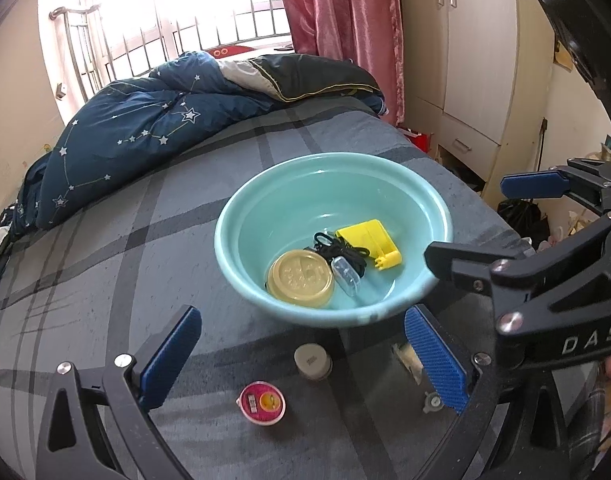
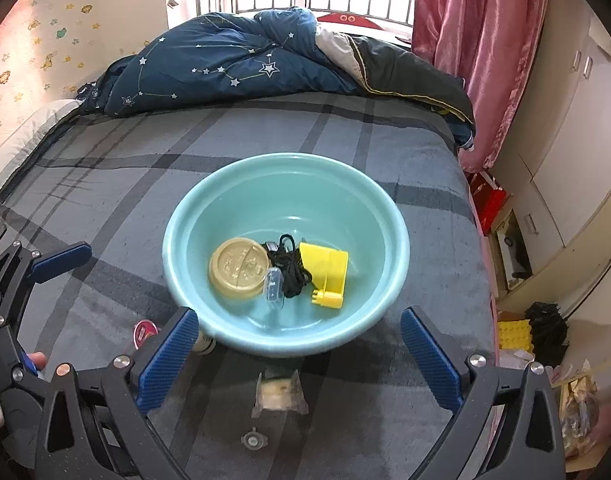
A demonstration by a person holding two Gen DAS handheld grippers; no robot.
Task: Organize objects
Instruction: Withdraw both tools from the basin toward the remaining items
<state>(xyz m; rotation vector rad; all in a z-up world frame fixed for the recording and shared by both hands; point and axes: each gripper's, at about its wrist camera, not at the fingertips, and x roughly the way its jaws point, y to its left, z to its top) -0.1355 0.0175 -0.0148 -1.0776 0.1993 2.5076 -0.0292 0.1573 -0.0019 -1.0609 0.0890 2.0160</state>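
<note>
The teal basin (image 2: pixel 385 216) sits near the bed's (image 2: pixel 105 200) right edge, holding a yellow part (image 2: pixel 329 270). Left gripper (image 1: pixel 301 358) and right gripper (image 2: pixel 299 350) hover spread wide, empty. Open bedding lies left of the basin.

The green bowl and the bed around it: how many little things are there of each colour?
Yellow: 1, the yellow plastic piece in the bowl
Tan: 1, the round lid
Black: 1, the cord
Clear: 2, the small case and the wrapped packet
Pink: 1, the pink cup
Grey: 2, the small jar and the little knob
Total: 8
</note>
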